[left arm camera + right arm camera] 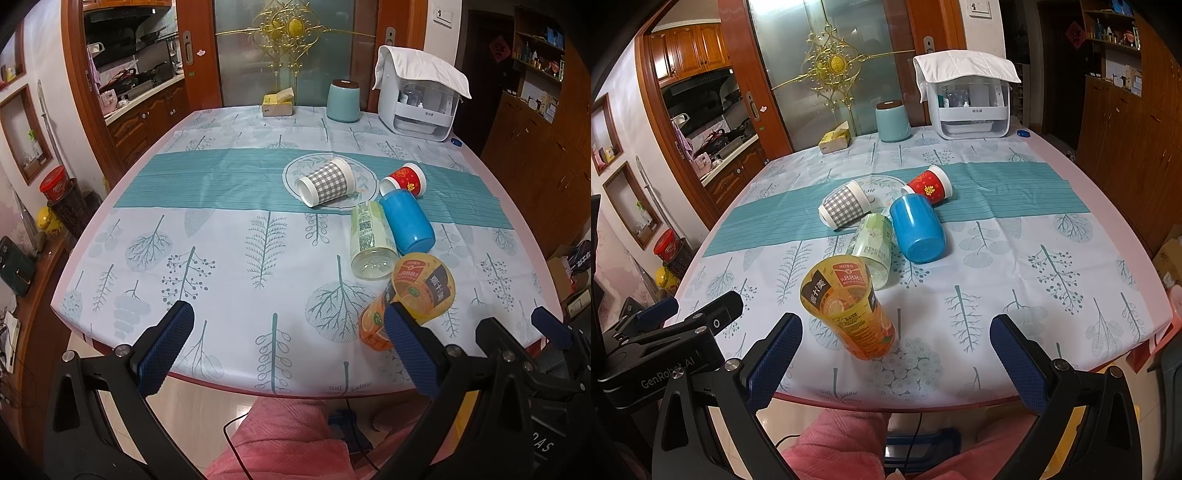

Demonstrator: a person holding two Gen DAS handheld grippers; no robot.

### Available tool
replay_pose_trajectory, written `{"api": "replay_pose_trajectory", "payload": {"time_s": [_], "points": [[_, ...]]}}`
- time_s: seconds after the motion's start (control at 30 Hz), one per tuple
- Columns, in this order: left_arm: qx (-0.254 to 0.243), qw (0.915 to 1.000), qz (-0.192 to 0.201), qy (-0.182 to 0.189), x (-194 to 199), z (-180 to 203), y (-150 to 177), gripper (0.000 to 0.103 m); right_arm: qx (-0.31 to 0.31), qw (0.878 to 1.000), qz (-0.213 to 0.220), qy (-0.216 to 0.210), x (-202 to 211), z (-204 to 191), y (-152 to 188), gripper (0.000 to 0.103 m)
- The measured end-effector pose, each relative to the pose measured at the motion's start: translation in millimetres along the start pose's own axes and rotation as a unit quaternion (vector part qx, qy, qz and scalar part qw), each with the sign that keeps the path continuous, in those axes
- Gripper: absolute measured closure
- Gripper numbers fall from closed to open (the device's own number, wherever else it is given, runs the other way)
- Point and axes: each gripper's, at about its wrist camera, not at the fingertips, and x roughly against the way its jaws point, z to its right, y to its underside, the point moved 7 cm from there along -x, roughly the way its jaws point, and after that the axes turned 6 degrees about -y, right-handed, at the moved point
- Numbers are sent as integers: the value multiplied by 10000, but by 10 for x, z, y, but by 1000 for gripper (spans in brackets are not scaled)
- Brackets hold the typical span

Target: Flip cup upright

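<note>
**Five cups on their sides near the table's right front**

The table [229, 236] has a rounded front edge just ahead of both tongs; its left half lies bare under the leaf-print cloth, and the far edge carries a yellow box [277, 105], a pale blue canister [343, 101] and a white appliance [419, 107]; the left tongs [288, 345] and right tongs [895, 356] both hover wide open at the front edge, holding nothing; the orange cup [847, 308] lies nearest, tilted, mouth toward the far left, base toward the front edge, printed "888"; behind it the pale green cup [873, 247] lies lengthwise with its clear base forward, touching the blue cup [918, 230], whose base also faces forward; the checked cup [844, 206] lies crosswise on the teal band; the red cup [929, 188] lies beside it; "GenRobot.AI" reads on the left tongs' body.
</note>
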Motion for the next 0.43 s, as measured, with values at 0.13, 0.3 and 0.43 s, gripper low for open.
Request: {"api": "replay_pose_trajectory", "payload": {"time_s": [0.13,0.3,0.43], "points": [[0,10000,5,-4,-3,-6,-2,1,4,10000,8,-12,-39,-14,7,0],[2,10000,8,-21,-3,-13,-7,1,7,10000,19,-13,-74,-36,33,0],[8,10000,10,-26,-3,-17,-15,1,2,10000,26,-21,-93,-46,42,0]]}}
